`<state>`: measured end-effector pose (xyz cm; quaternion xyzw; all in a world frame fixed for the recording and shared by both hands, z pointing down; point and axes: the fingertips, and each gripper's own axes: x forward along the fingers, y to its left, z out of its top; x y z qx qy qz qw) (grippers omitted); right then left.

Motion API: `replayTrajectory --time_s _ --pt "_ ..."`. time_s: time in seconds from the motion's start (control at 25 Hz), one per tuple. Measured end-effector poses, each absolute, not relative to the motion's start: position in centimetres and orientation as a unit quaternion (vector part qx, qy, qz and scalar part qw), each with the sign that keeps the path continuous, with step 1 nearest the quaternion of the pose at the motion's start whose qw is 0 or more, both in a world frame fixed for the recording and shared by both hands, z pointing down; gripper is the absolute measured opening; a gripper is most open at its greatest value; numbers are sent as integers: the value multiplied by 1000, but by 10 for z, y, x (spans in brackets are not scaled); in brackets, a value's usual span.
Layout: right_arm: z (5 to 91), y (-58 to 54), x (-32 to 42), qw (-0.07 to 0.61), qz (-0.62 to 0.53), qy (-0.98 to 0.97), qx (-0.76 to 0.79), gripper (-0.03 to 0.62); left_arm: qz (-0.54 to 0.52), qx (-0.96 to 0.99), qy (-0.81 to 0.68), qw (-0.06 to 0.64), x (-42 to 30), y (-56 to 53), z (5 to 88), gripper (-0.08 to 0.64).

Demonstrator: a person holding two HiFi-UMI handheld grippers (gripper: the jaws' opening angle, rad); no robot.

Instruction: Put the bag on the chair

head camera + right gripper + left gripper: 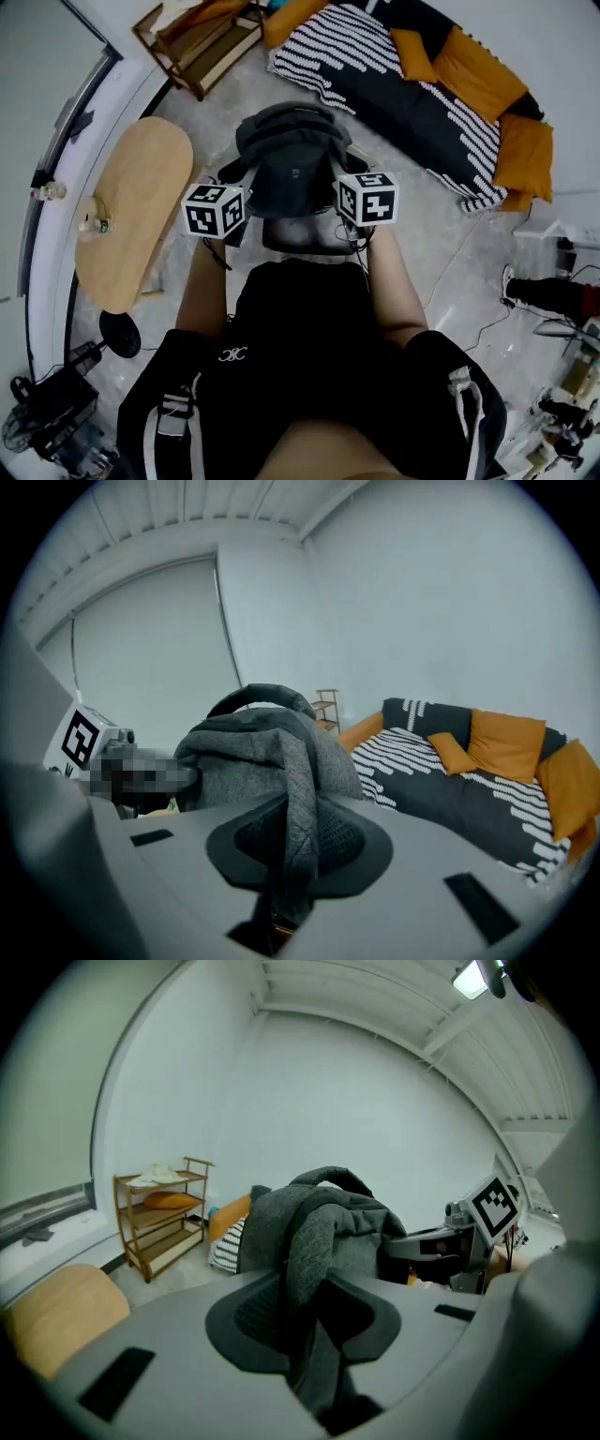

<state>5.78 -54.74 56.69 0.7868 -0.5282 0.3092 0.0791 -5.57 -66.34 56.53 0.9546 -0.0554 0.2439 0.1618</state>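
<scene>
A dark grey fabric bag point(292, 159) hangs between my two grippers in front of the person's body. My left gripper point(232, 204) is shut on a fold of the bag's fabric point(309, 1241) at its left side. On the right side, my right gripper point(349, 199) is shut on another fold point(298, 789). The bag's handle point(253, 694) arches over its top. Just below the bag shows a dark rounded edge point(302, 242); whether it is the chair I cannot tell.
A light wooden oval table point(131, 220) with small bottles point(92, 225) stands at the left. A wooden shelf rack point(202, 42) is at the far left, and a striped sofa point(412, 94) with orange cushions point(473, 70) at the far right. Cables and gear point(553, 300) lie on the floor at the right.
</scene>
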Motion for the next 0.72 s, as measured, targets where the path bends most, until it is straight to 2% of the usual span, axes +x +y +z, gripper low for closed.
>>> replayTrajectory --time_s 0.24,0.72 --pt "622 -502 70 71 368 -453 809 72 307 936 29 168 -32 -631 623 95" --pt "725 -432 66 96 469 -391 786 77 413 883 94 203 -23 -574 729 103"
